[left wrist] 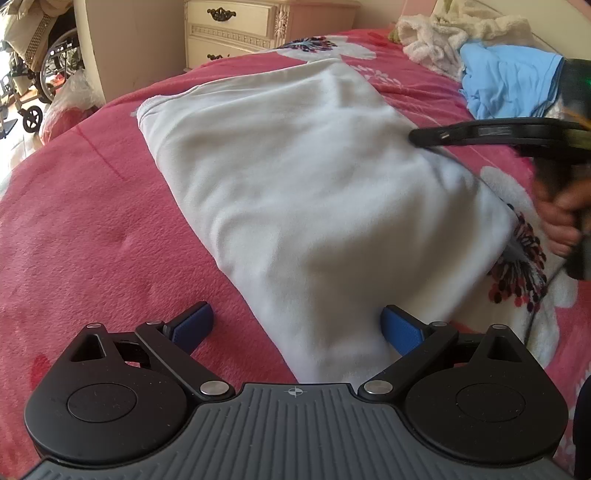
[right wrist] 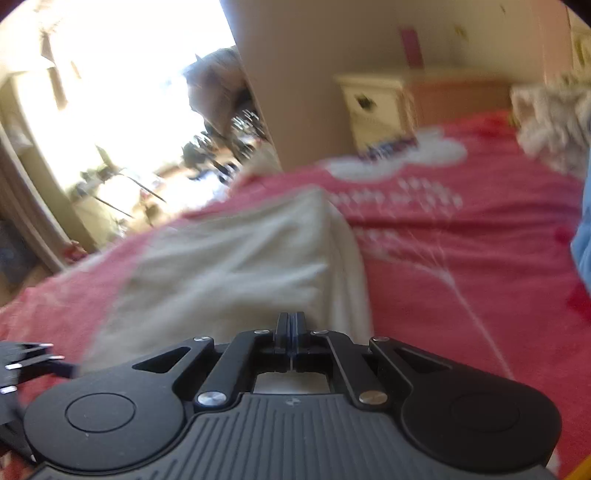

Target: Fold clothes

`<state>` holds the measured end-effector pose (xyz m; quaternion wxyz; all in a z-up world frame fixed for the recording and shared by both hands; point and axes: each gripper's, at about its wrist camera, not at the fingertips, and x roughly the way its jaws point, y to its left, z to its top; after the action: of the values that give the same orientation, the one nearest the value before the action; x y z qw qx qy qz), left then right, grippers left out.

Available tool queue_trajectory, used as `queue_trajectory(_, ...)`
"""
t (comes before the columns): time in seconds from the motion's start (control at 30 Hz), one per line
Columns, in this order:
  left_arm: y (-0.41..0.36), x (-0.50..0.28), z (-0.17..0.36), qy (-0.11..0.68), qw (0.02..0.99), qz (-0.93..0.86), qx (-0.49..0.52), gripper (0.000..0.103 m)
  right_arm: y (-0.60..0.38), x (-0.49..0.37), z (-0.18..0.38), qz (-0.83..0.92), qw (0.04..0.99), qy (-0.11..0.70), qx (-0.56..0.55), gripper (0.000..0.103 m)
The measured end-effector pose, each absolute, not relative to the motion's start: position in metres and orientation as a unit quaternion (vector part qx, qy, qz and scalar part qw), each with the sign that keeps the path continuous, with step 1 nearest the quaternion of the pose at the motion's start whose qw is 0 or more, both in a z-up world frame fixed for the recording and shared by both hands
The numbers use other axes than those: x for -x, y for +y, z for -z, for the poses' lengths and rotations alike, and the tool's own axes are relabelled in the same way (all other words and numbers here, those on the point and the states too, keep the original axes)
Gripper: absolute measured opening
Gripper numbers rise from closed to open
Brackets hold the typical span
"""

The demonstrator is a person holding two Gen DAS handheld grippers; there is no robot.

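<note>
At the far left of the left wrist view we see a wheelchair (left wrist: 35,85), partly cut off by the frame edge. Next comes a cream dresser (left wrist: 236,33), its top out of view. Our left gripper (left wrist: 297,323) stands with its blue fingers (left wrist: 194,325) spread wide, straddling the near end of the folded white garment (left wrist: 314,192) without pinching it. The garment lies on the pink flowered bedspread (left wrist: 92,229). Further right, our right gripper (right wrist: 291,325) has its fingers pressed together on nothing, over the garment's right edge; its own view is smeared by blur. A hand (left wrist: 561,218) holds it, half hidden. Crumpled blue clothing (left wrist: 513,79) and a white towel (left wrist: 436,40) sit beyond. We can read no writing anywhere.
</note>
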<state>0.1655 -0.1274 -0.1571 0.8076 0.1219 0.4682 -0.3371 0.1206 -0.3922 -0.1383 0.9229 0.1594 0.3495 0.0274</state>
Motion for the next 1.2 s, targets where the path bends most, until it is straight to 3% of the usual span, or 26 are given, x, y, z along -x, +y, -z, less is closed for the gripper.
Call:
queue_trajectory(0.1, -0.127, -0.166, 0.157, 0.469, 0.807, 0.338, -0.121, 0.099, -0.411, -0.123, 0.142, 0.005, 0.913, 0.356, -0.198, 0.0)
queue_trajectory(0.33, -0.128, -0.166, 0.159, 0.468, 0.807, 0.337, -0.124, 0.099, -0.4, -0.13, 0.114, -0.059, 0.927, 0.33, -0.167, 0.0)
queue_trajectory(0.47, -0.123, -0.165, 0.153, 0.465, 0.809, 0.337, -0.124, 0.099, -0.402, -0.153, 0.136, -0.054, 0.908, 0.379, -0.167, 0.0)
queue_trajectory(0.7, -0.11, -0.193, 0.111, 0.366, 0.861, 0.325, -0.135, 0.098, -0.419, -0.162, 0.107, -0.063, 0.917, 0.352, -0.174, 0.0)
queue_trajectory(0.77, -0.115, -0.208, 0.105, 0.343, 0.87, 0.329, -0.127, 0.094, -0.407, -0.18, 0.11, -0.091, 0.914, 0.362, -0.157, 0.0)
queue_trajectory(0.87, -0.129, -0.227, 0.111, 0.317, 0.879, 0.334, -0.125, 0.077, -0.395, -0.208, 0.13, -0.09, 0.909, 0.382, -0.139, 0.0)
queue_trajectory(0.93, -0.135, -0.233, 0.118, 0.325, 0.876, 0.332, -0.133, 0.055, -0.402, -0.218, 0.14, -0.066, 0.904, 0.391, -0.161, 0.0)
queue_trajectory(1.07, -0.125, -0.238, 0.114, 0.313, 0.872, 0.358, -0.115, 0.054, -0.398, -0.208, 0.119, -0.086, 0.915, 0.362, -0.154, 0.0)
queue_trajectory(1.2, -0.15, -0.256, 0.12, 0.286, 0.872, 0.363, -0.163, 0.054, -0.393, -0.234, 0.126, -0.09, 0.917, 0.368, -0.129, 0.0)
